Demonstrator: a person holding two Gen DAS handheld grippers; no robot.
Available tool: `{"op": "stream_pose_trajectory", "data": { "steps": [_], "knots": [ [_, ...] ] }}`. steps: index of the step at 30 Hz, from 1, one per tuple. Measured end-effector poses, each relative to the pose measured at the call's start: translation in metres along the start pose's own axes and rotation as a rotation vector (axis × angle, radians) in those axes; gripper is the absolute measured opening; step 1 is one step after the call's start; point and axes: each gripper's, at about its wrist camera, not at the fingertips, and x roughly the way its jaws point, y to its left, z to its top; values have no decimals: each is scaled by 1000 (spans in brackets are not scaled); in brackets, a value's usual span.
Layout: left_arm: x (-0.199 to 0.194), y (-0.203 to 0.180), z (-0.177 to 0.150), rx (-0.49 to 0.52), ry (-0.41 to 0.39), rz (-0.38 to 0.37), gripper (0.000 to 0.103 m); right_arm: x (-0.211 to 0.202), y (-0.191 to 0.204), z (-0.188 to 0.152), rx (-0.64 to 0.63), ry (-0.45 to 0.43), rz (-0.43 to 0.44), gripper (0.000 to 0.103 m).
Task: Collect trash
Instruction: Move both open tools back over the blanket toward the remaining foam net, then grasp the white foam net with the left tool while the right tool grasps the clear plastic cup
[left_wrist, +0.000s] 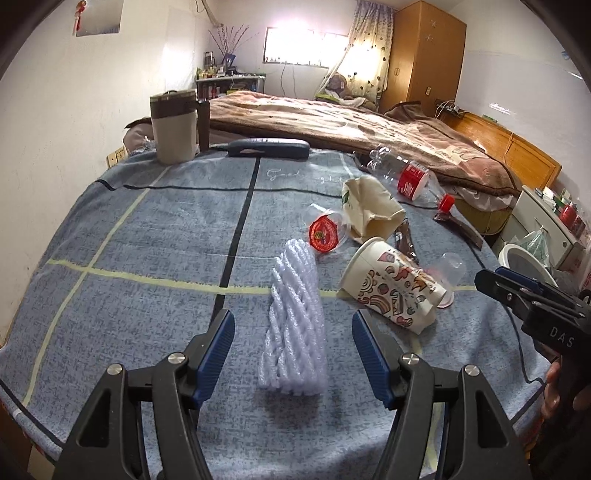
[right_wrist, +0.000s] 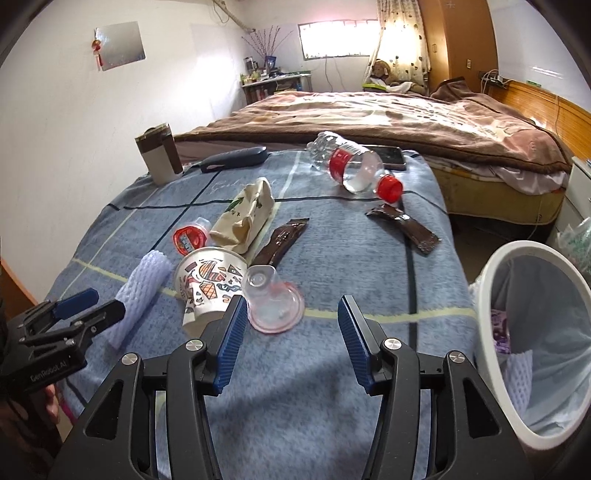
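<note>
The white foam fruit net lies on the blue-covered bench straight ahead of the left hand-held gripper, its near end lying in line with the gap between the two blue pads. Its long axis runs near to far, leaning a little left at the far end — so it lies roughly along the line the jaws point, not across it. The jaws stand partly open, wider than the net, and hold nothing; neither pad touches the foam.

The right hand-held gripper is also part open and empty. The clear plastic cup lies on its side just ahead of its left pad, and the patterned paper cup lies on its side just left of that. The white bin stands at the bench's right edge, close to this hand.

By my reading the left hand is the nearer one for the net — a short advance should bring the pads to either side of it. The carry to the bin would then run rightward over the cups.
</note>
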Motion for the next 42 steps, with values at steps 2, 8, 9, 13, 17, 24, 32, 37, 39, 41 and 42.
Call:
{"op": "stream_pose_trajectory", "data": {
  "steps": [2, 8, 9, 13, 17, 24, 32, 37, 39, 41, 42],
  "knots": [
    [5, 2, -1, -7, 11, -3, 68, 5, 2, 1, 5, 9, 13, 53],
    [14, 6, 3, -17, 28, -3, 68, 17, 7, 3, 0, 34, 28, 53],
    [15, 7, 3, -21, 31, -7, 68, 19, 9, 4, -1, 38, 26, 53],
    [21, 9, 4, -29, 40, -10, 68, 24, 13, 6, -12, 48, 20, 53],
    [26, 8, 4, -26, 48, -11, 68, 27, 12, 6, -10, 56, 2, 53],
    [30, 6, 5, -19, 60, -20, 65, 29, 14, 7, -24, 70, -2, 50],
    [32, 3, 6, -16, 71, -32, 37, 33, 16, 6, -27, 89, 1, 35],
    [32, 1, 5, -15, 71, -30, 34, 30, 14, 5, -18, 81, 4, 33],
    [32, 1, 5, -16, 72, -38, 33, 31, 14, 5, -15, 80, 4, 33],
    [31, 0, 6, -16, 69, -39, 32, 30, 14, 4, -9, 78, 8, 33],
    [31, 0, 5, -15, 68, -40, 32, 29, 14, 4, -8, 75, 9, 33]
  ]
}}
